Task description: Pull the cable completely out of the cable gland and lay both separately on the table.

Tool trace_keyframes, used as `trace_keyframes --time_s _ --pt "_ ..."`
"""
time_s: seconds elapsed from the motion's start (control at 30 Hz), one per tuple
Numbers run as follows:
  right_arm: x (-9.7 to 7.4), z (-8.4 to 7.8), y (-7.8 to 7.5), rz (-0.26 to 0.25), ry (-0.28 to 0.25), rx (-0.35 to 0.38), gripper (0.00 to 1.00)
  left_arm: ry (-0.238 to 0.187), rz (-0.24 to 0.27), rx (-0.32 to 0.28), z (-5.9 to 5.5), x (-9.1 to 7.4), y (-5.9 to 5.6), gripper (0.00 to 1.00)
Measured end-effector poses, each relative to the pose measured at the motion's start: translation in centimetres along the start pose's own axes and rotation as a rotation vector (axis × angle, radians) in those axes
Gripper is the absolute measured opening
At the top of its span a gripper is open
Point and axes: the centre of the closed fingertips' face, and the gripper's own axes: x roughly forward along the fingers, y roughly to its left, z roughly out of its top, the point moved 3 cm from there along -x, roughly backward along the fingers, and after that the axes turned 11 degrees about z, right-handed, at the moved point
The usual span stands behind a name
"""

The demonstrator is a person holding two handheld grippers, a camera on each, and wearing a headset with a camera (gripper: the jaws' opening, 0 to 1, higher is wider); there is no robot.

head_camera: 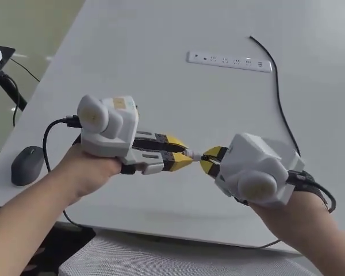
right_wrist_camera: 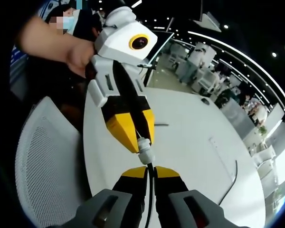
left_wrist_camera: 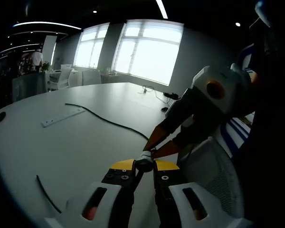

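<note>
A small white cable gland (right_wrist_camera: 145,151) hangs in the air above the near edge of the white table (head_camera: 161,69). My left gripper (head_camera: 187,156) is shut on the gland (left_wrist_camera: 144,161), which sits between its yellow fingertips. A thin black cable (right_wrist_camera: 149,187) comes out of the gland and runs down between the jaws of my right gripper (right_wrist_camera: 150,172), which is shut on it. The two grippers point at each other, tips almost touching, with the gland (head_camera: 194,155) between them. In the head view, my right gripper (head_camera: 207,161) hides the cable.
A white power strip (head_camera: 230,61) lies far across the table, its black lead (head_camera: 280,103) running back toward the near right edge. A grey mouse (head_camera: 27,165) sits at the near left edge. A short black strand (left_wrist_camera: 46,194) lies on the table. A white mesh chair (right_wrist_camera: 47,156) stands below the edge.
</note>
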Motion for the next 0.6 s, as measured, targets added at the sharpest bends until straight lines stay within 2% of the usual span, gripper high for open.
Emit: trace_keyframes --time_s 0.6 --pt "-0.10 -0.67 -0.49 -0.032 -0.019 0.118 0.00 -0.009 0.003 0.002 0.12 0.01 0.01 0.14"
